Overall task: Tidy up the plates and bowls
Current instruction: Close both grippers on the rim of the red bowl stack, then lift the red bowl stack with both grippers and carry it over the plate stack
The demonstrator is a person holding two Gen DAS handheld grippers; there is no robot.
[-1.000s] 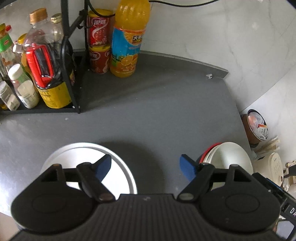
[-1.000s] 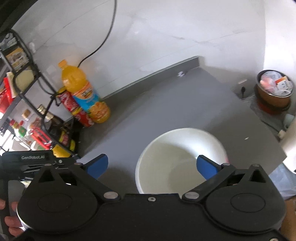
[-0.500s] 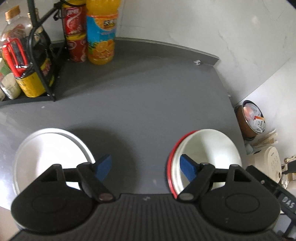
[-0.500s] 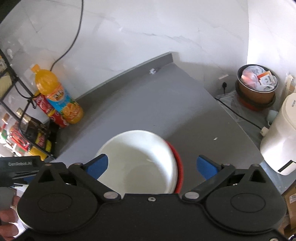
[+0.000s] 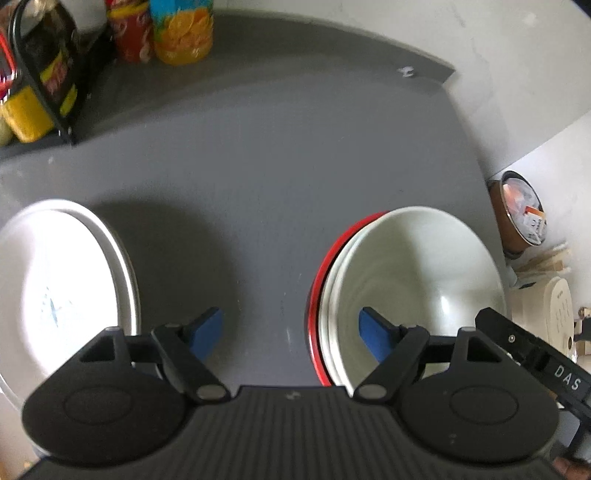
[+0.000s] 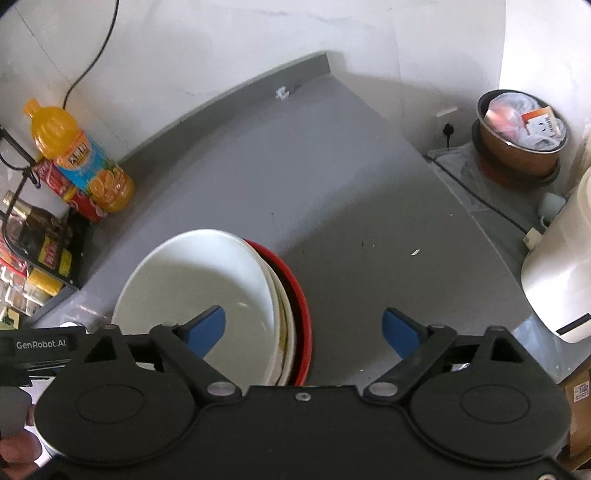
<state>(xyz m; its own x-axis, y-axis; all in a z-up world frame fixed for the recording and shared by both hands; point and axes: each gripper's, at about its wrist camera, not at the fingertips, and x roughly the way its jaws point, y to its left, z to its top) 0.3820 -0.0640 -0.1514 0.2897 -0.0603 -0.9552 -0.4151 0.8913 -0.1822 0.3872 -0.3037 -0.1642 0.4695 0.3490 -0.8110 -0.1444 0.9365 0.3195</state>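
A stack of white bowls (image 5: 417,266) nested in a red bowl (image 5: 317,280) sits on the grey counter (image 5: 277,158), right of centre in the left wrist view. A stack of white plates (image 5: 55,280) lies at the left. My left gripper (image 5: 290,330) is open and empty, above the counter between the plates and the bowls. In the right wrist view the white bowls (image 6: 199,280) and the red bowl (image 6: 295,288) lie at lower left. My right gripper (image 6: 303,328) is open and empty, its jaws either side of the stack's right rim.
A black wire rack with bottles and jars (image 5: 33,85), red cans (image 5: 129,33) and an orange juice bottle (image 6: 74,155) stand at the back left. Beyond the counter's right edge are a brown bin (image 6: 517,136) and a white appliance (image 6: 561,273).
Both grippers have pulled back and up from the dishes. The bowl stack and the plates now show more fully. Both stay open.
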